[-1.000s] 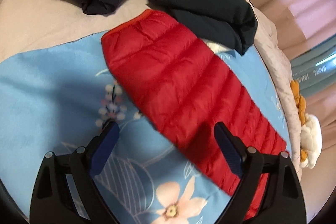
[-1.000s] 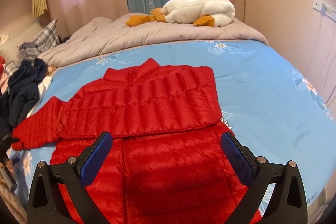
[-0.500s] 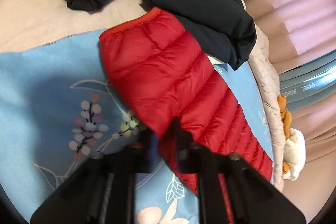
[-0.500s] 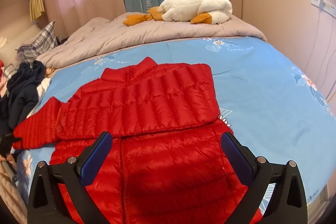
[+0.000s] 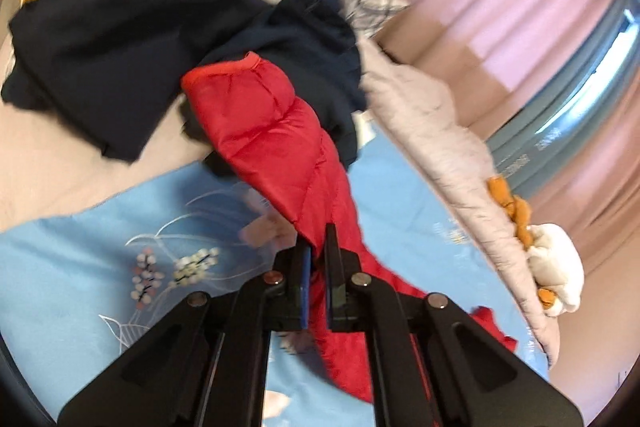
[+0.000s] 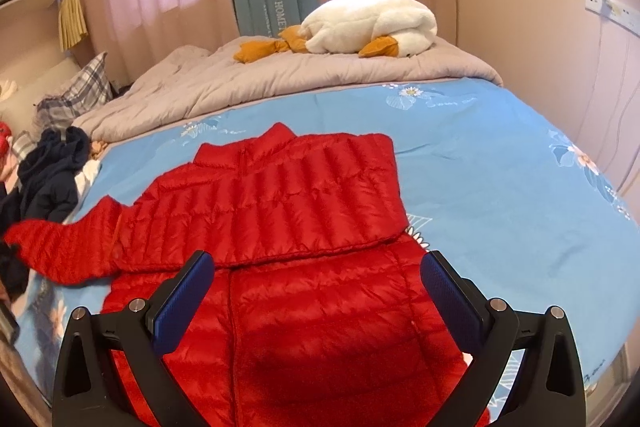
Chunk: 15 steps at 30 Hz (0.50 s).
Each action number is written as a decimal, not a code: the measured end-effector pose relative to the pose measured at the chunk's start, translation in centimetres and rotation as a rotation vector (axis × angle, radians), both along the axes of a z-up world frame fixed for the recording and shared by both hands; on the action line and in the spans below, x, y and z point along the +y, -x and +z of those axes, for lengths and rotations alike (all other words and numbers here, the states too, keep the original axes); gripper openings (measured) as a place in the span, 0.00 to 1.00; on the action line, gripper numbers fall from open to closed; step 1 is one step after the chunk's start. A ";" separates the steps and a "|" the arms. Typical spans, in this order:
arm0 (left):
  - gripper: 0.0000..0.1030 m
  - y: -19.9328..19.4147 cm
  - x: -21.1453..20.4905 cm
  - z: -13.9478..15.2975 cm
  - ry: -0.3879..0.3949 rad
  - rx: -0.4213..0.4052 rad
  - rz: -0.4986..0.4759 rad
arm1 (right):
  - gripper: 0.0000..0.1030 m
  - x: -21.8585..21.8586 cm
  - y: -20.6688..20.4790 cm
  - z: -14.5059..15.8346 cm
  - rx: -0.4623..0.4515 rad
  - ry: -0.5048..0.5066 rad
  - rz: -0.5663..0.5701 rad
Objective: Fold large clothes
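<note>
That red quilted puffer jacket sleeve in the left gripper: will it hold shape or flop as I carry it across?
Likely floppy: the red quilted puffer jacket sleeve already sags and creases beyond the left gripper, which has just closed on it. Probably light, being thin puffy quilting. Its shiny shell may slip, so keep the pinch firm.

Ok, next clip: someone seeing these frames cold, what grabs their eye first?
The bright red puffer jacket, spread across the blue floral bedsheet with its upper part folded down over the body. Next, the left gripper, shut on the jacket's sleeve, which rises off the sheet beside a heap of dark clothes. The white plush goose lies on the grey quilt at the far end, and the right gripper hovers open above the jacket.
</note>
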<state>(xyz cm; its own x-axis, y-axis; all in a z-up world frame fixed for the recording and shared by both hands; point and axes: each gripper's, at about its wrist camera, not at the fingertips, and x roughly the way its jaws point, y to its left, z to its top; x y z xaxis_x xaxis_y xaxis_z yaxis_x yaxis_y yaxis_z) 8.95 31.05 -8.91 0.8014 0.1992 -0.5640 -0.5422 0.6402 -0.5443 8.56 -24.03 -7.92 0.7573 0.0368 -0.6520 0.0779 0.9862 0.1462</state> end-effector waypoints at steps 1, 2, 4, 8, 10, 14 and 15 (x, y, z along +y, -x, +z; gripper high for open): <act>0.04 0.1 -0.4 0.7 -0.016 -0.009 -0.005 | 0.99 -0.2 0.1 0.0 -0.002 -0.006 -0.003; 0.04 0.3 -1.0 1.6 -0.036 -0.019 -0.013 | 0.99 -0.5 0.2 0.1 -0.004 -0.014 -0.007; 0.04 0.0 -2.0 2.7 -0.059 -0.038 -0.040 | 0.99 -1.0 0.4 0.1 -0.006 -0.019 -0.014; 0.04 -0.2 -4.1 4.5 -0.084 -0.068 -0.080 | 0.99 -1.5 1.0 0.5 -0.022 -0.009 -0.019; 0.04 -0.1 -4.9 5.2 -0.092 -0.081 -0.101 | 0.99 -1.8 1.3 0.7 -0.030 -0.017 -0.021; 0.04 0.0 -6.7 6.6 -0.129 -0.103 -0.133 | 0.99 -2.3 1.7 0.9 -0.042 -0.023 -0.024; 0.04 0.0 -7.1 7.0 -0.135 -0.106 -0.140 | 0.99 -2.4 1.8 1.0 -0.045 -0.019 -0.023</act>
